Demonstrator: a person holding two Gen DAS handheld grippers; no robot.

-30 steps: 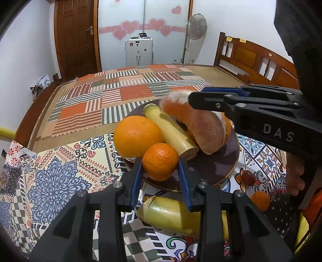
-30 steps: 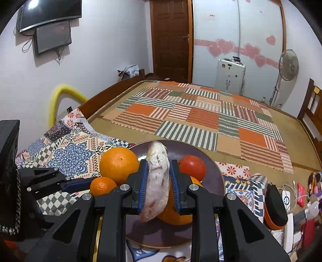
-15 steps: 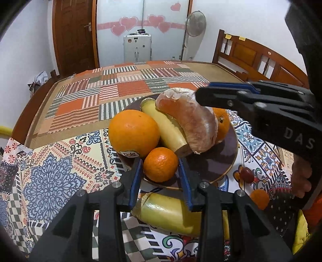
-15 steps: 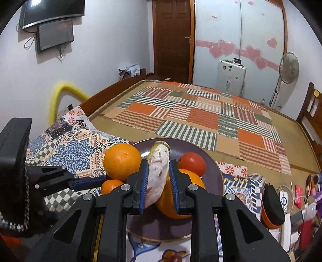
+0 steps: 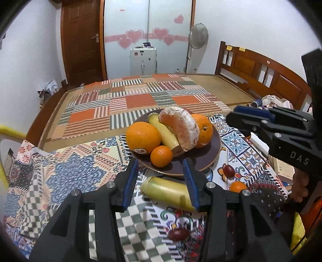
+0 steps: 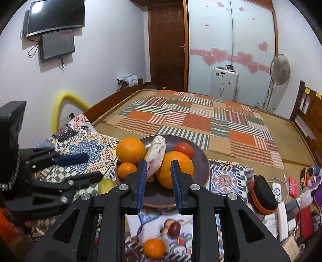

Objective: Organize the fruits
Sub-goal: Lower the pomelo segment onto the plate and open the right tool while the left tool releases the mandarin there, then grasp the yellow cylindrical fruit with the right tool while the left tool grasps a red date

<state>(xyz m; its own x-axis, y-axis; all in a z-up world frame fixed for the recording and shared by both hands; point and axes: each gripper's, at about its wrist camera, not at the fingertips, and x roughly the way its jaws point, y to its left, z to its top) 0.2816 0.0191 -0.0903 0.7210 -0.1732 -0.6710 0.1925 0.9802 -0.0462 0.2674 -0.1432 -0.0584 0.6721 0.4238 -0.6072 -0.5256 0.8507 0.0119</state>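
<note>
With both grippers (image 5: pixel 161 179) (image 6: pixel 158 182) released, we'd pinch the soft, slick banana (image 5: pixel 167 192) gently mid-length

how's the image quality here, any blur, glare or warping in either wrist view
Left wrist view: strong fisheye bending at the edges with dark corners, plate and fruit sharp, left gripper softer up close. Right wrist view: same warping, even indoor light, mild reflection on the wall screens.
</note>
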